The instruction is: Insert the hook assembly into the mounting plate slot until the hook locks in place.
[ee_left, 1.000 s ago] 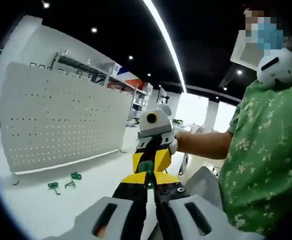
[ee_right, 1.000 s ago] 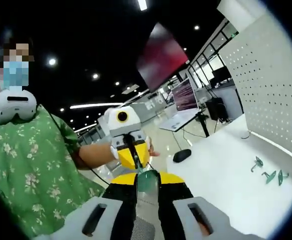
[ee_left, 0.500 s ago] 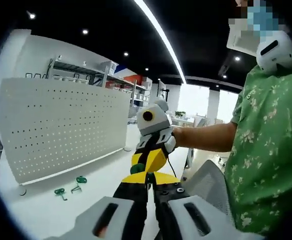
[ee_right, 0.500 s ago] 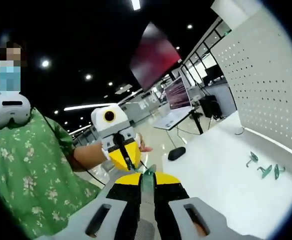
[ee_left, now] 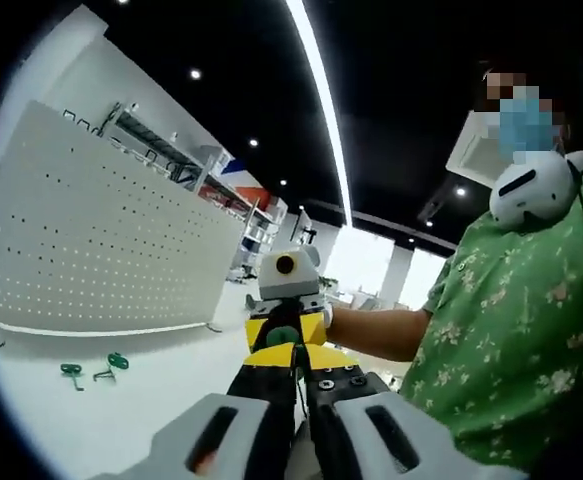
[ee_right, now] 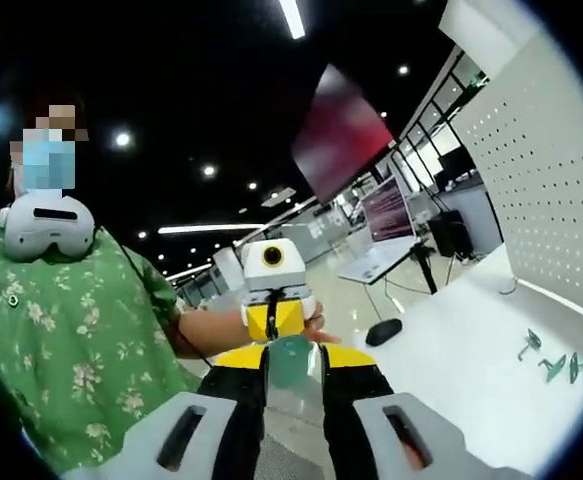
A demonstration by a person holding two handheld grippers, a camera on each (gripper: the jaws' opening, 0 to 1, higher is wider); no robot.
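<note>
In the left gripper view my left gripper (ee_left: 293,350) is shut on a small dark green hook piece (ee_left: 281,337) at its yellow tips. My right gripper (ee_left: 285,322) faces it head-on, tips nearly touching. Seen from the right gripper view, my right gripper (ee_right: 291,352) is shut on a pale translucent green piece (ee_right: 289,364), and the left gripper (ee_right: 275,318) points straight at it. The white pegboard (ee_left: 101,250) stands upright on the white table (ee_left: 121,420); it is also at the right (ee_right: 556,190). Loose green hooks (ee_left: 71,371) (ee_right: 554,367) lie on the table before it.
A person in a green flowered shirt (ee_left: 511,350) holds both grippers, a white headset (ee_right: 46,222) hanging at the chest. A dark mouse (ee_right: 383,331) lies near the table's far edge, with a monitor (ee_right: 389,208) beyond it. Shelving (ee_left: 161,150) stands behind the pegboard.
Both views have swung. The two grippers, tilted against each other before, now line up tip to tip. The loose hooks have not moved on the table.
</note>
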